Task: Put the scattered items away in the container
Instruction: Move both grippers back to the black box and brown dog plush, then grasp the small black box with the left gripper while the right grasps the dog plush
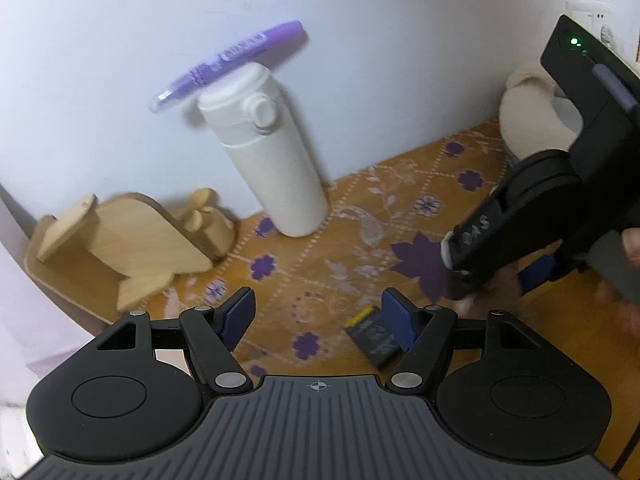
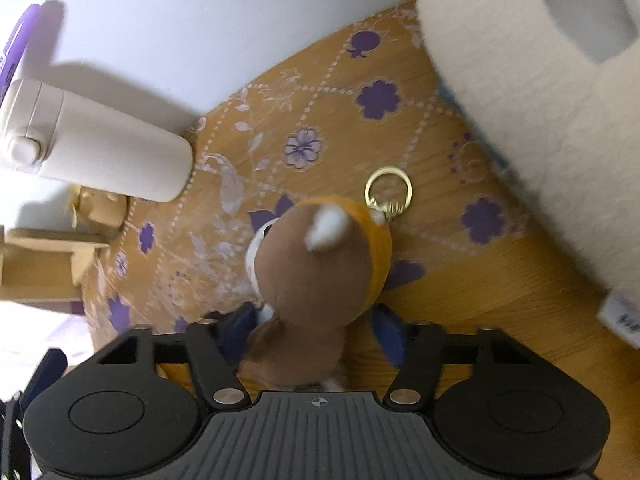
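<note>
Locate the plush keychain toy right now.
Right wrist view, centre: the plush toy lies on the patterned table, between the right gripper fingers, left of the fleecy container.

Even, bright indoor light fills both views. The white bottle (image 2: pixel 92 148) throws a soft grey shadow up the wall (image 2: pixel 180 20). Fisheye bending curves the edges, corners go dark, and motion blur smears the plush toy (image 2: pixel 316 264) and purple pen (image 1: pixel 228 64).
</note>
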`<state>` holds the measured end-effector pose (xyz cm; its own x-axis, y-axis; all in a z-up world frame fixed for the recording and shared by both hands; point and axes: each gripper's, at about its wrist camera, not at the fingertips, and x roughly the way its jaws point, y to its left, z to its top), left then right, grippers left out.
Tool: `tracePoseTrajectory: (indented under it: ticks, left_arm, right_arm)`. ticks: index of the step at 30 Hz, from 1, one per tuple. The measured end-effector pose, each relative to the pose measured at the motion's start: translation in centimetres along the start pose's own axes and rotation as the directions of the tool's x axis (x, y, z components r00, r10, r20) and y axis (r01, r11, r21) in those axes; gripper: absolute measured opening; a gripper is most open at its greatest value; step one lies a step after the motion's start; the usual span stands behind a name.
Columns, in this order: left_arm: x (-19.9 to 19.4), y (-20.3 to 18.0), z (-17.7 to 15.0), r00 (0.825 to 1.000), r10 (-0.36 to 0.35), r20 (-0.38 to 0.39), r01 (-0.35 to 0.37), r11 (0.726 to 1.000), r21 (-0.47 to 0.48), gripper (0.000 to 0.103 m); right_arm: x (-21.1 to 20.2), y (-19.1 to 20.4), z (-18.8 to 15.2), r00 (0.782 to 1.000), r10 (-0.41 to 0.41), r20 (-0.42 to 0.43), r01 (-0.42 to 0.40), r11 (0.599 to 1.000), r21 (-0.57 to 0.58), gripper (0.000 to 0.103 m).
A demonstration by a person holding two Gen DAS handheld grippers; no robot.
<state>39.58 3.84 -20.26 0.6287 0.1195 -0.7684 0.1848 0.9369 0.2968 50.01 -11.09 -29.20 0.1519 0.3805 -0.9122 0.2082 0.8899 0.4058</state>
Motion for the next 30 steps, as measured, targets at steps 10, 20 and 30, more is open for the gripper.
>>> tracePoseTrajectory:
  ticks: [10, 20, 30]
  left_arm:
    - [3.1, -3.0, -0.3, 0.985, -0.060, -0.161, 0.039, 0.990, -0.134, 0.072]
    - [7.4, -1.5, -0.9, 0.946, -0.142, -0.290, 0.024, 0.927, -0.375, 0.070]
    - [9.1, -0.4, -1.3, 0.933, -0.152, -0.325, -0.009, 0.895, -0.446, 0.032]
  right_arm:
    - [-0.8, -3.8, 0.4, 0.999, -0.040, -0.021, 0.040, 0.999, -0.007, 0.054]
    - [-1.3, -3.9, 0.4, 0.999, -0.026, -0.027, 0.026, 1.000, -0.009, 0.054]
    - [-1.7, -4.2, 0.1, 1.000, 0.003, 0.003, -0.003, 1.000, -0.016, 0.045]
